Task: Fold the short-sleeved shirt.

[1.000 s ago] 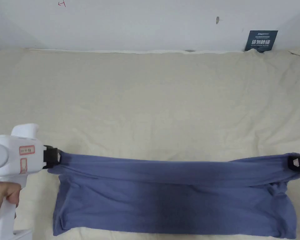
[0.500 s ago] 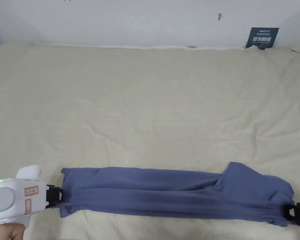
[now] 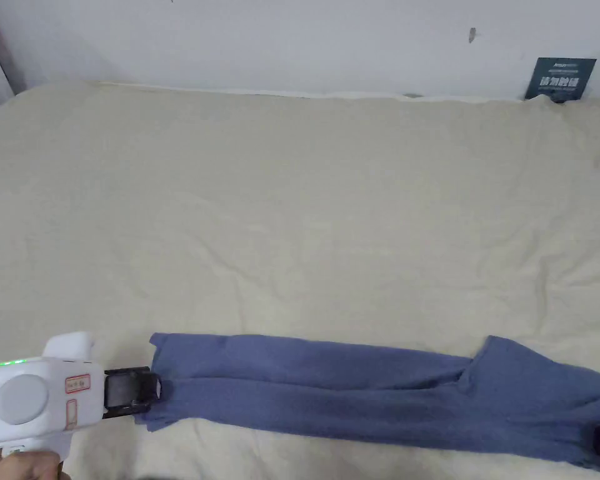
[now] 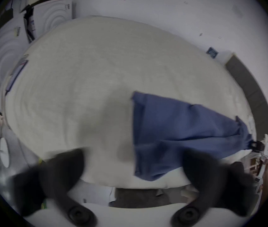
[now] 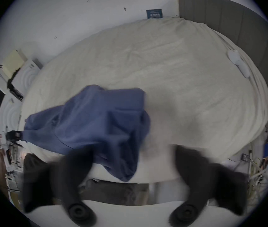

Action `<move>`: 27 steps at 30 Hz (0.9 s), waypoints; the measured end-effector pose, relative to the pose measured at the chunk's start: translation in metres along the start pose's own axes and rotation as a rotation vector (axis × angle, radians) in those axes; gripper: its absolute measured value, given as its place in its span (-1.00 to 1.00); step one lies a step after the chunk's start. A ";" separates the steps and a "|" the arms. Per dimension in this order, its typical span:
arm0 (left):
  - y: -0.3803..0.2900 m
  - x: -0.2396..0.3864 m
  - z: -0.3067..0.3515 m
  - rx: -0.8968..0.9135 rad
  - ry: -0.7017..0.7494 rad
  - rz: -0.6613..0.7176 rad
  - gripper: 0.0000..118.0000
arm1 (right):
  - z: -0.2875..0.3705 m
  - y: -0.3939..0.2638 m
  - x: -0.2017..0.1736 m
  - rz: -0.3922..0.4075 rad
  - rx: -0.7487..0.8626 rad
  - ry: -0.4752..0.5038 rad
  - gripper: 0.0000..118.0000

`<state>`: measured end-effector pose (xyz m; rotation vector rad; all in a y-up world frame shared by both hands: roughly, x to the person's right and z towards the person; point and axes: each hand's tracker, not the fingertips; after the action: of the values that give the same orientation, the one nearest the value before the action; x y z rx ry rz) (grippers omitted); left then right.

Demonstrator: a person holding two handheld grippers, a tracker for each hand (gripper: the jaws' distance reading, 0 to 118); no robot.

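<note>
While lying along the lower edge of the frame on the bed [image 3: 305, 206], the blue shirt [image 3: 367, 394] is stretching left to right, flatter than before; the left gripper [image 3: 158, 389] and right gripper [image 3: 599, 440] are gaping, released.

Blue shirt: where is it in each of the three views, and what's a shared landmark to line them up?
Head view: blue shirt, long band along the bottom.
Left gripper view: right of centre.
Right gripper view: left of centre.
Shared landmark: dark sign against the wall, also and.
</note>
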<state>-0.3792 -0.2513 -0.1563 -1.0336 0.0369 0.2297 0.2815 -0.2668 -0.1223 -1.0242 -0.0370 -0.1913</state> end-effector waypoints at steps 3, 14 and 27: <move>0.009 -0.009 0.020 0.004 -0.016 0.054 0.94 | 0.009 -0.005 -0.002 -0.031 -0.024 0.012 0.93; 0.024 -0.055 -0.021 0.000 -0.347 0.174 -1.00 | 0.050 0.004 -0.068 -0.058 0.158 -0.021 -1.00; 0.054 -0.088 -0.114 -0.260 -0.706 0.232 0.99 | 0.049 0.007 -0.102 -0.034 0.114 -0.017 -1.00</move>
<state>-0.4674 -0.3373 -0.2483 -1.1569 -0.5257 0.8165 0.1857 -0.2068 -0.1149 -0.9119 -0.0797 -0.2093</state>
